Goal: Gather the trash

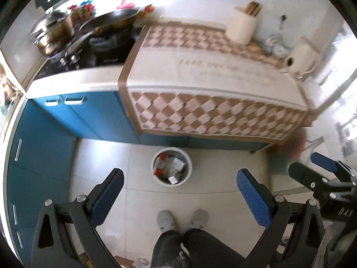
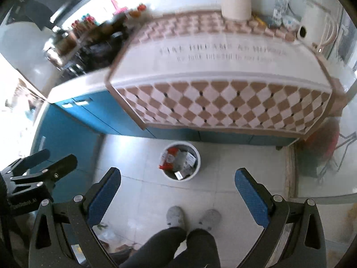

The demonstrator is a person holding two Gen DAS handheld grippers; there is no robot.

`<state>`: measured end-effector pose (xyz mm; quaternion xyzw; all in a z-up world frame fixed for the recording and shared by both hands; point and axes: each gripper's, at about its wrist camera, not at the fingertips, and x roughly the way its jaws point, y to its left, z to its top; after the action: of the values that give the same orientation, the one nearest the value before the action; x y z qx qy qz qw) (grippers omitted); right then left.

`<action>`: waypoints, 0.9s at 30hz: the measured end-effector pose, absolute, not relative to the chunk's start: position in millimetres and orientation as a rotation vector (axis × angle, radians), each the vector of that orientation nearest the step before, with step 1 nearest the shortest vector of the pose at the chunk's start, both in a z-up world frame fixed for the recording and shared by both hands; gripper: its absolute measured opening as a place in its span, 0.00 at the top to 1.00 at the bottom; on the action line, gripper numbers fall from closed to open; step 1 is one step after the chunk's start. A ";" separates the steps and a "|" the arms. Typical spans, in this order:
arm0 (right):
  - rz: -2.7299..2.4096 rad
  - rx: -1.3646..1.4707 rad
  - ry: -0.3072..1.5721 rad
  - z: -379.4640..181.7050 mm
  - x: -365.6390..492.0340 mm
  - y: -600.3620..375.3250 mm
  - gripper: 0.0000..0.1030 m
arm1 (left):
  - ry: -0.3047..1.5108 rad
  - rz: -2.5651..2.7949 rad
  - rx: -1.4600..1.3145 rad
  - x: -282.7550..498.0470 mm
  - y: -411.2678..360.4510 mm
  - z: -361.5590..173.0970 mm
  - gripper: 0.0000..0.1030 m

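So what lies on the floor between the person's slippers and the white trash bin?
Only bare floor tile between the slippers and the trash bin; both wrist views show it.

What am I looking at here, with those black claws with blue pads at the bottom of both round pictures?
Those are hand-held grippers, one in each of a person's hands, and each carries a wide-angle camera looking along its two fingers. One picture comes from the left gripper, the other from the right gripper. Both point down at a kitchen floor and both stand open, holding nothing. Between the fingers you see a white trash bin on the tiles with wrappers and scraps in it, and the person's grey slippers. Behind stands a counter under a checked cloth, with a white utensil holder on it.
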<state>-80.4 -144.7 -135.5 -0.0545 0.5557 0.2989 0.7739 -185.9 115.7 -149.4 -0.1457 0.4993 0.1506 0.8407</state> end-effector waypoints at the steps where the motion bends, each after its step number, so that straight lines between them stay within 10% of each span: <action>1: 0.654 -0.108 1.191 -116.1 -82.8 -149.9 0.00 | 1.045 0.297 -0.310 -188.0 114.5 -139.7 0.00; 10: 0.760 -0.005 1.153 -6.2 -100.6 -179.5 0.00 | 0.955 0.168 -0.365 -214.7 106.7 -68.2 0.00; 27: 0.866 0.017 1.246 22.7 -126.0 -185.1 0.00 | 0.993 0.095 -0.461 -243.6 100.6 -46.3 0.00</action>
<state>-126.0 -185.1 22.7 0.0078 0.5651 0.3928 0.7255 -243.6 100.6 -46.3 -0.2189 0.4717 0.0451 0.8530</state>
